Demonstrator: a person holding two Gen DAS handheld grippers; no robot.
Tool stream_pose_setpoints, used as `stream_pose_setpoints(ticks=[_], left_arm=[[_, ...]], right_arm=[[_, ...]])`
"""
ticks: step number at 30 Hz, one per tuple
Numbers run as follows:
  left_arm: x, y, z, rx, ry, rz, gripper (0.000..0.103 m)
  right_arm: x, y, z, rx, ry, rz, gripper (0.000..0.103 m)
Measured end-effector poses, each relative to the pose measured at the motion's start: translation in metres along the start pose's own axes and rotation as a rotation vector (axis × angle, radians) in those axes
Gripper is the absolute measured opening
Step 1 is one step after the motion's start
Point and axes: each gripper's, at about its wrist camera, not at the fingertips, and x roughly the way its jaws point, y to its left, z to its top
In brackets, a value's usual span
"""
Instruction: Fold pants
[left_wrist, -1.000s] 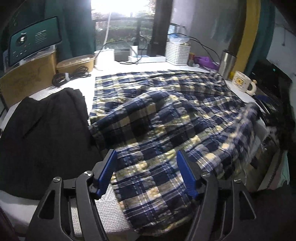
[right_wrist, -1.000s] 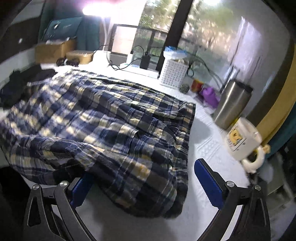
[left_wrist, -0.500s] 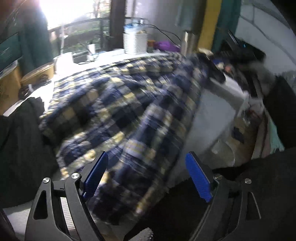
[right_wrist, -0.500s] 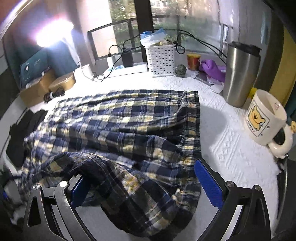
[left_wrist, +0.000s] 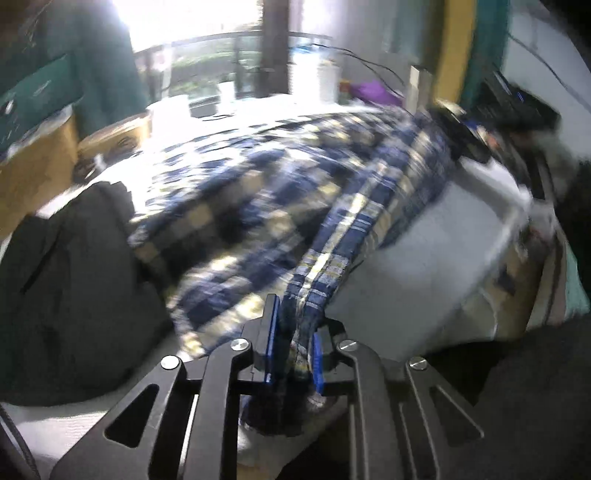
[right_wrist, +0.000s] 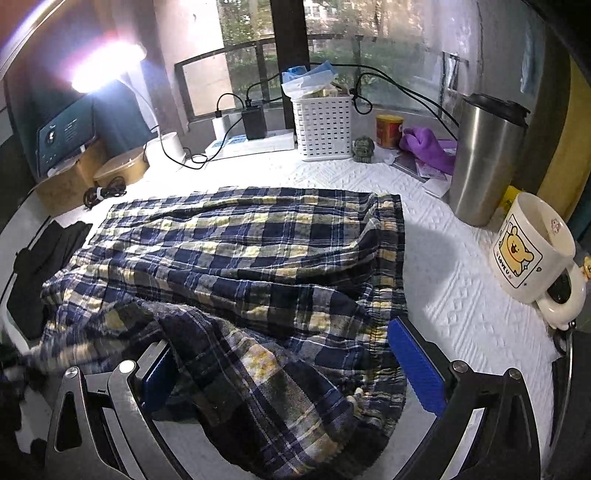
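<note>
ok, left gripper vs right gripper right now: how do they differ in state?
Left gripper is shut, blue pads pinching a bunched edge of the plaid pants; right gripper is open, pads wide apart with pants fabric lying between them, unclamped. The left view is motion-blurred and shows the cloth pulled taut toward the gripper; the right view is sharp, the cloth slack and rumpled. Both have black frames with blue pads and work the same pants.

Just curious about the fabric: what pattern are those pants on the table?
The pants are navy, yellow and white plaid, clearest in the right wrist view.
</note>
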Motion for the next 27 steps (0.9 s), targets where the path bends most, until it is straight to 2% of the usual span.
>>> stream_pose_setpoints(ticks=[3,7,12,13,14,15,16,17,22,25,27], left_arm=[[0.005,0.016,0.014,-0.033,-0.007,0.003,0.014],[0.014,0.047,0.034,-0.136,-0.006,-0.022,0.015],[0.018,0.055,0.047,-0.148,0.014,-0.005,0.022],[0.017,0.052,0.047,-0.138,0.016,-0.008,0.03],[0.014,0.049,0.046,-0.126,0.014,-0.018,0.047],[0.012,0.045,0.044,-0.111,0.008,-0.032,0.056],[0.01,0.041,0.041,-0.095,0.001,-0.047,0.072],[0.007,0.035,0.037,-0.077,-0.004,-0.052,0.078],[0.018,0.022,0.027,-0.011,0.028,-0.005,0.078],[0.024,0.028,0.029,-0.047,0.018,0.023,0.077],[0.028,0.035,0.031,-0.068,0.008,0.038,0.068]], right_arm=[[0.002,0.001,0.0,-0.026,-0.001,-0.011,0.103],[0.01,-0.001,0.002,-0.028,0.004,-0.004,0.103],[0.021,-0.004,0.0,-0.031,0.023,0.008,0.103],[0.022,-0.006,-0.001,-0.028,0.026,0.008,0.103],[0.022,-0.008,-0.002,-0.024,0.028,0.01,0.103],[0.021,-0.01,-0.003,-0.017,0.028,0.016,0.103],[0.02,-0.013,-0.004,-0.013,0.026,0.024,0.103],[0.018,-0.013,-0.005,-0.014,0.023,0.025,0.103],[-0.001,-0.006,-0.01,-0.111,-0.021,-0.012,0.103],[-0.013,0.003,-0.017,-0.209,-0.04,-0.056,0.103],[-0.018,0.008,-0.024,-0.266,-0.044,-0.078,0.103]])
